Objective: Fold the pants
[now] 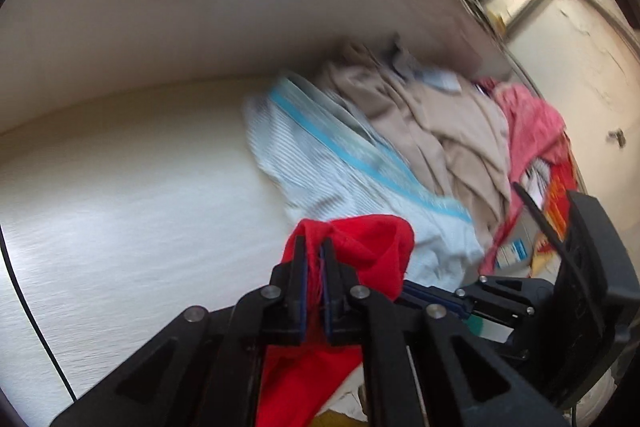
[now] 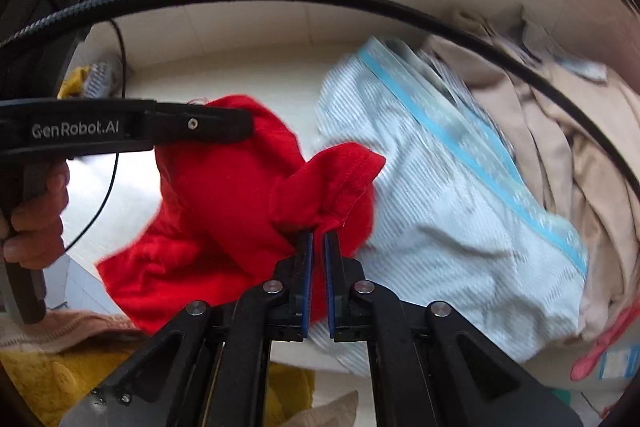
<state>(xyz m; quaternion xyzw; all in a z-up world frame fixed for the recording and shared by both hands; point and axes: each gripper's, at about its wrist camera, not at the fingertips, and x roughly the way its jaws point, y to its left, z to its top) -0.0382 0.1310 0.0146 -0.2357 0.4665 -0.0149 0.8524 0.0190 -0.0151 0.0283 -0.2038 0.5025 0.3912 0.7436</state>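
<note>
Pale, cream-coloured tabletop (image 1: 120,187) runs back to a plain wall. Going left to right, the left gripper (image 1: 314,259) and the right gripper (image 2: 318,247) are each clenched on a bunched edge of the red pants (image 2: 224,195), apparently lifting them clear to spread them flat. Toward the right edge, a striped blue garment (image 2: 460,227), beige clothes (image 2: 580,147) and pink fabric (image 1: 528,123) crowd the folding space.

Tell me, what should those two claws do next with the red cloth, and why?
Probably draw the two grippers apart to spread the red pants flat. Both the left gripper and the right gripper have their jaws shut on bunched fabric close together, so the garment hangs crumpled over the table, too rumpled to fold.
</note>
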